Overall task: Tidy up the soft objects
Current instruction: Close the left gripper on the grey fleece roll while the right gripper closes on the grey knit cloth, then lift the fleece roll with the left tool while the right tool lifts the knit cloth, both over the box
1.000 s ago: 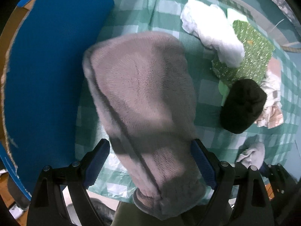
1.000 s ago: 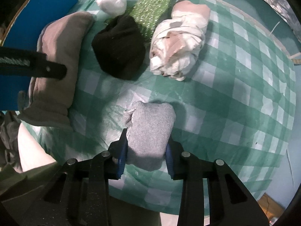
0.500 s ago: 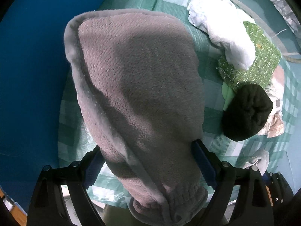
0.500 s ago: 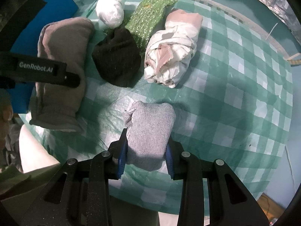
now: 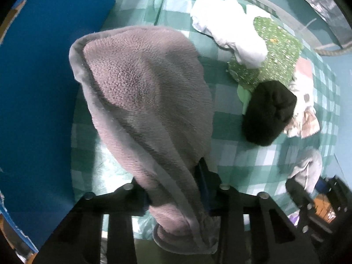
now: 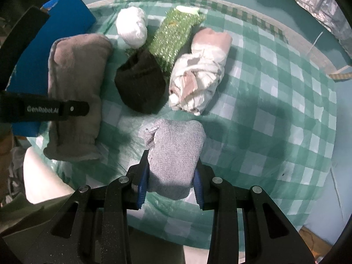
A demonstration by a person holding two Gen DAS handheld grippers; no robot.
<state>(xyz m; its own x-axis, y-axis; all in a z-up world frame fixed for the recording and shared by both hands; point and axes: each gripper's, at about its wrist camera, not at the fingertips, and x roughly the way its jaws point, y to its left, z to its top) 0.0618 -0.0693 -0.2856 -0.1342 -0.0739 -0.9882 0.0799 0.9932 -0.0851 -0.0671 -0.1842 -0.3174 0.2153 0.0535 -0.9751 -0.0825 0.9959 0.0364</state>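
Checked green tablecloth (image 6: 275,101), left tongs (image 5: 176,189) pinching fuzzy grey-brown sock (image 5: 145,101), right tongs (image 6: 170,189) pinching light grey sock (image 6: 173,151).

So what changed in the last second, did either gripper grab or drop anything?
The left gripper closed its fingers on the fuzzy grey sock, which they only straddled before. The right gripper stays clamped on the small grey knit bundle. The other items on the checkered tablecloth haven't moved.
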